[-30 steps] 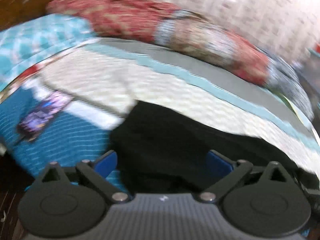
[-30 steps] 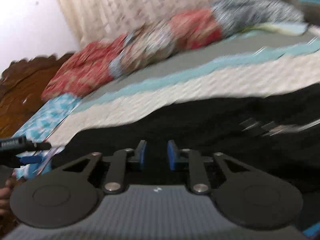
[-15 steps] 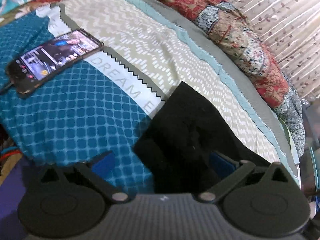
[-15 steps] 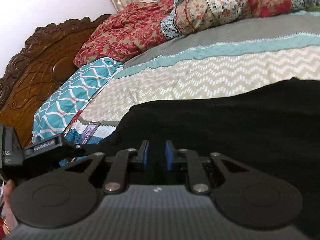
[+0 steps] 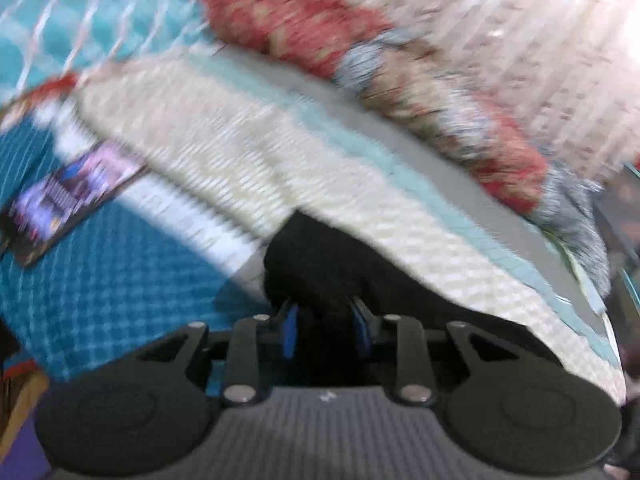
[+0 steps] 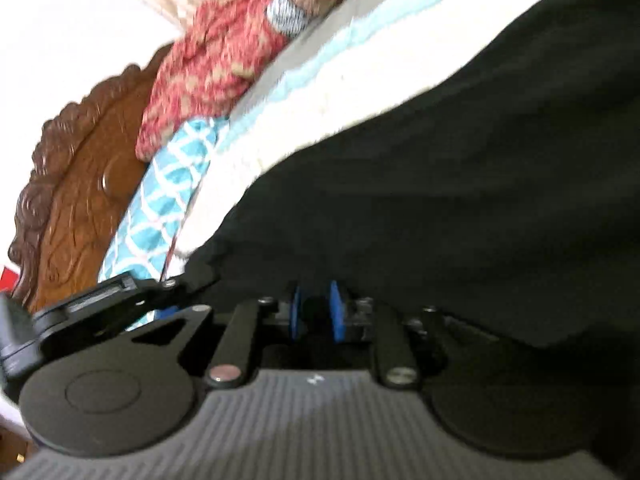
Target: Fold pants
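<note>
Here both grippers, left just closing and right, apparently pinch the black pants between nearly closed fingers.

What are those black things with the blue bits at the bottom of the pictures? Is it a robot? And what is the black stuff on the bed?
It is no robot. A person holds a pincer tool in each hand, and a small camera on each tool looks forward along its two fingers. One picture comes from the left gripper, the other from the right gripper. The blue bits are soft pads on the fingertips.

The black stuff is a pair of pants lying on a bed, waiting to be folded. The left gripper has just been closing and now pinches an end of the pants. The right gripper is shut on the cloth too.

Also on the bed are a phone and some pillows. The pictures are blurry.
</note>
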### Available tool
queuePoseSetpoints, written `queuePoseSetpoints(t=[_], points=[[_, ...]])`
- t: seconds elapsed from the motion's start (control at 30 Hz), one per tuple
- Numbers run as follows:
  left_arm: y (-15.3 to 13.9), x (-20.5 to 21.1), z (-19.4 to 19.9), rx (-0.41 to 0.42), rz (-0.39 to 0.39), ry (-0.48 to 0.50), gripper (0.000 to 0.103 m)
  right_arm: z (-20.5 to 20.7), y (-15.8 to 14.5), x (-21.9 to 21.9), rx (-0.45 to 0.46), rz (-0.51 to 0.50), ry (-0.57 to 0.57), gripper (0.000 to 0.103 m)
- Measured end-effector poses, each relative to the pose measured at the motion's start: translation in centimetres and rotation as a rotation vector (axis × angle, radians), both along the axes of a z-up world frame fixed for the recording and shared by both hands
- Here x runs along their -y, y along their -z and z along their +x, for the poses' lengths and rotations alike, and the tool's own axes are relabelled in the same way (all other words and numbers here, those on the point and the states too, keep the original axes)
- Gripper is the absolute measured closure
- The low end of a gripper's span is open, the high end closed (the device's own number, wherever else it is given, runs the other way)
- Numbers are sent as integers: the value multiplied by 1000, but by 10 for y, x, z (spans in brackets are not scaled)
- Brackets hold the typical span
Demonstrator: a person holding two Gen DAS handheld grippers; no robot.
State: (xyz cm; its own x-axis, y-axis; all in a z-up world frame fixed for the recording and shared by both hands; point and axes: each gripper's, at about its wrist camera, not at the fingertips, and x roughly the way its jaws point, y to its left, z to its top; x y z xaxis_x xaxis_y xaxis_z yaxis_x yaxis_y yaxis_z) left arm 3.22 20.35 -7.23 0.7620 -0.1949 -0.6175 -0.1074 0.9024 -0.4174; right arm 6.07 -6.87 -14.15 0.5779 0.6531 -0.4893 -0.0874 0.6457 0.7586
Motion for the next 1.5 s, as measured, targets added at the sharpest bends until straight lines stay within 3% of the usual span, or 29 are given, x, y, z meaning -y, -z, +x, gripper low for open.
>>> queuePoseSetpoints(t=[0.13,0.3,0.4,0.5,0.53,0.6,0.7,0.73,0.8,0.9,0.97,1.0,1.03,1.1,1.17,1.23,1.3,1.37,1.43,1.5], points=[[-24,63,-9,123,127,183,77,-4,16,13,-77,75,17,84],[-18,134,-19,180,219,419,77,-26,-4,66,20,69,189,83],[1,168,-17,137,248,548,75,-44,-5,111,45,80,327,82],[24,191,-9,23,246,637,73,-63,4,144,34,138,421,77],[26,194,-12,24,262,639,71,-68,8,149,30,165,436,67],[17,189,-20,62,257,650,48,-73,13,151,25,205,450,51],[-8,164,-31,141,202,611,27,-70,11,141,38,212,408,41],[-15,153,-33,162,186,579,25,-66,8,131,47,195,382,34],[-23,130,-31,168,157,495,25,-57,4,118,60,139,326,32],[-22,102,-14,111,119,361,27,-49,3,95,58,57,256,29],[-16,88,-4,54,75,294,29,-44,4,79,66,15,195,29],[-11,82,0,30,42,275,29,-43,3,72,77,-19,158,42],[-8,78,2,15,20,265,30,-44,-2,61,98,-76,121,72],[-4,77,5,-6,6,251,32,-44,-11,55,157,-136,128,79],[-2,82,7,-4,20,259,32,-51,-24,59,234,-161,168,81],[-4,89,12,7,23,281,32,-62,-36,67,306,-247,227,81],[-7,103,16,22,27,312,32,-70,-37,81,316,-296,288,81],[-7,119,22,28,46,343,32,-70,-22,98,227,-308,352,79],[-3,135,25,13,66,372,32,-62,-1,111,99,-277,368,66],[0,150,26,5,70,412,32,-65,0,116,99,-227,397,61]])
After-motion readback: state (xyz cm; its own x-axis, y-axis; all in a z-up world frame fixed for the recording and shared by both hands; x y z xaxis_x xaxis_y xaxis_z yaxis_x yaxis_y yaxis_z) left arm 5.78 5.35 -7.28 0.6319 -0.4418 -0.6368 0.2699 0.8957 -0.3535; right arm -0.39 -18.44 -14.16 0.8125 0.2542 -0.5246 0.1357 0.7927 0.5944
